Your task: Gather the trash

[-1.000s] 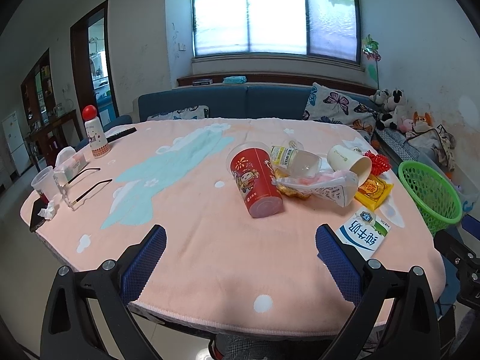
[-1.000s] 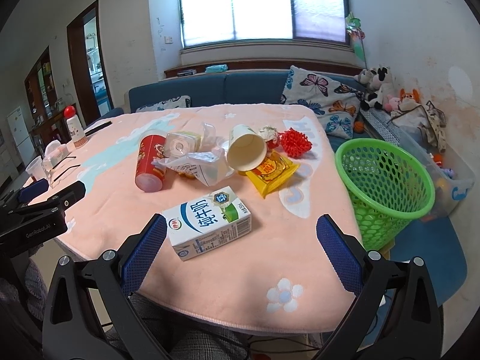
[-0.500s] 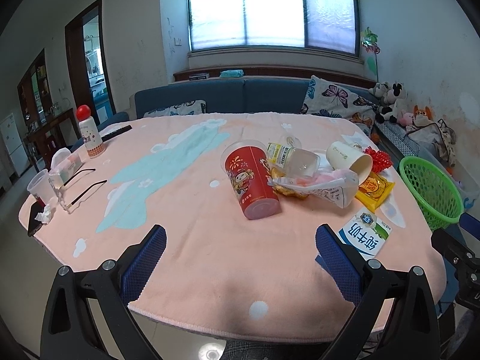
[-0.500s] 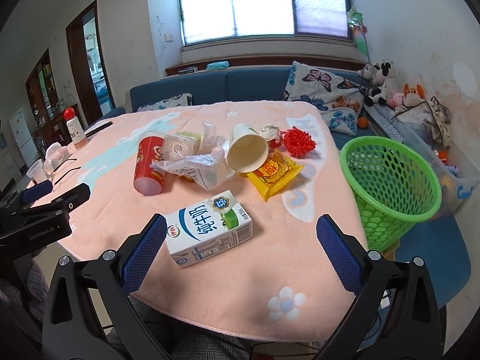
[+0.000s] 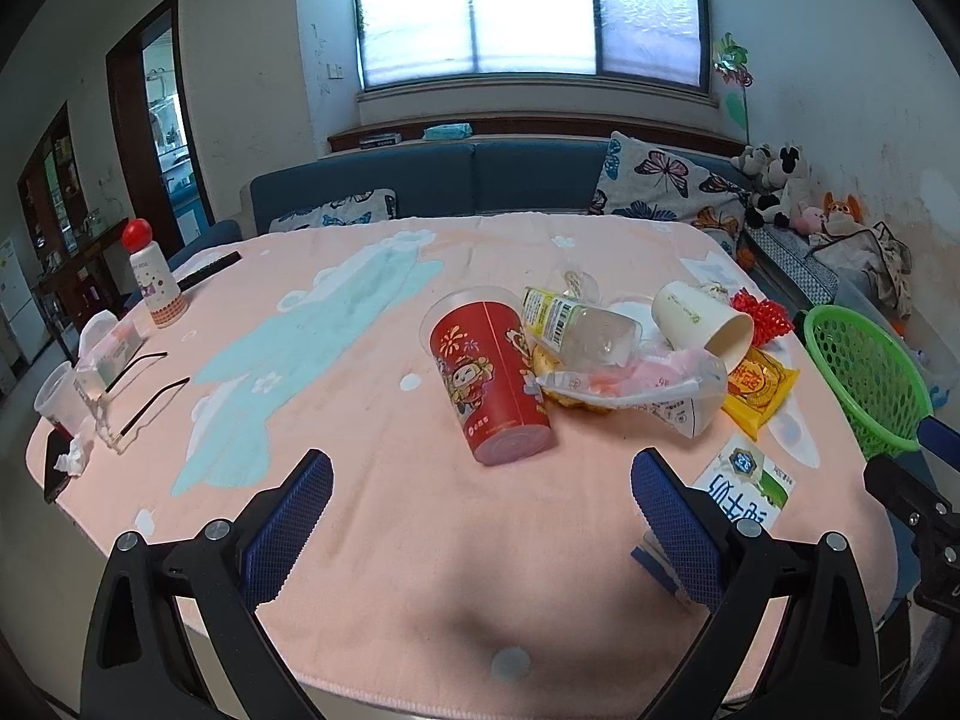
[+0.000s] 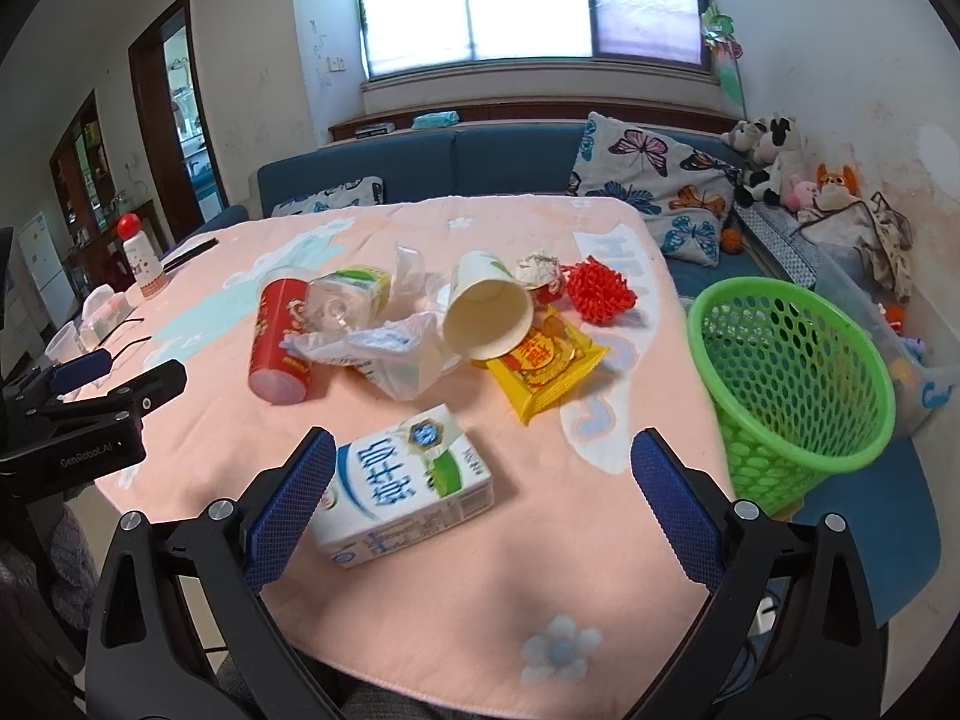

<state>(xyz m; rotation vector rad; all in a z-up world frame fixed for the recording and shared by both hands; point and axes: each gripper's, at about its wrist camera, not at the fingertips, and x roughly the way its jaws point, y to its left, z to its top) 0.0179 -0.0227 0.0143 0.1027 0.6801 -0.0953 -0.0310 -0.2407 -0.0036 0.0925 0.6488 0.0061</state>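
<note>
Both sets of tongs, left tongs [image 5: 480, 516] and right tongs [image 6: 480, 492], gape wide and empty above the pink tabletop [image 6: 420, 588]. Just ahead of the right pair lies a milk carton [image 6: 402, 495]; beyond it sprawl a red cup [image 6: 279, 339], paper cup [image 6: 489, 315] and yellow packet [image 6: 543, 369]. Beside the tabletop stands the green basket [image 6: 792, 384].

We hold our left tongs [image 5: 480, 510] wide apart, both blue pads [image 5: 288, 516] splayed out and nothing gripped between them, the black arms angling up from below. Our right tongs [image 6: 480, 495] gape just as wide, empty, pads [image 6: 672, 498] well apart. From the right tongs' view, the left tongs [image 6: 114, 378] sit off to their left at about the same height, pointing forward alongside them.
</note>
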